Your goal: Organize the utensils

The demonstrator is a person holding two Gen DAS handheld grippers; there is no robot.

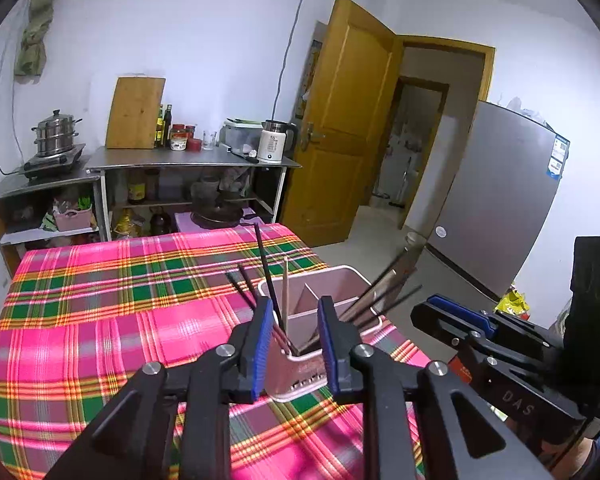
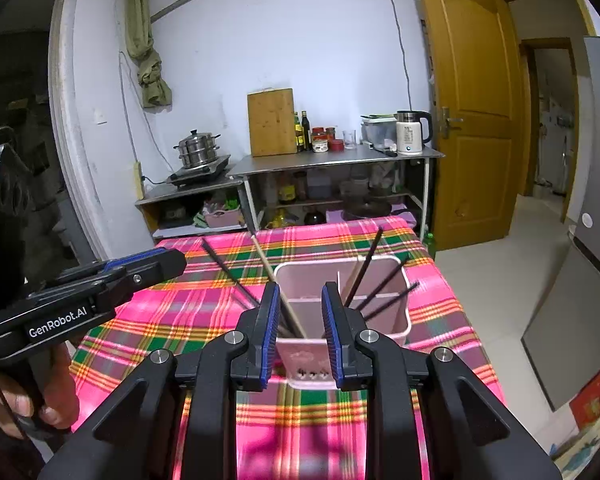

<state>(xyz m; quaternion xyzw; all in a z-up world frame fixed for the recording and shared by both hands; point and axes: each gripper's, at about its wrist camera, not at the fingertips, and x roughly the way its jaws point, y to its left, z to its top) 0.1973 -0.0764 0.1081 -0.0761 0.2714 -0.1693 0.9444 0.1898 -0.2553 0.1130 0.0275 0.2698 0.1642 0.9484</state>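
Observation:
A pink divided utensil holder stands on the plaid table near its right edge. Several dark chopsticks and a pale wooden one lean in its compartments. My left gripper is open and empty, its fingers either side of the holder's near end. My right gripper is also open and empty just in front of the holder. The right gripper also shows at the right of the left wrist view; the left one shows at the left of the right wrist view.
The table wears a pink and green plaid cloth. Behind it stand steel shelves with a kettle, jars, a cutting board and a steamer pot. A fridge and an open wooden door are at the right.

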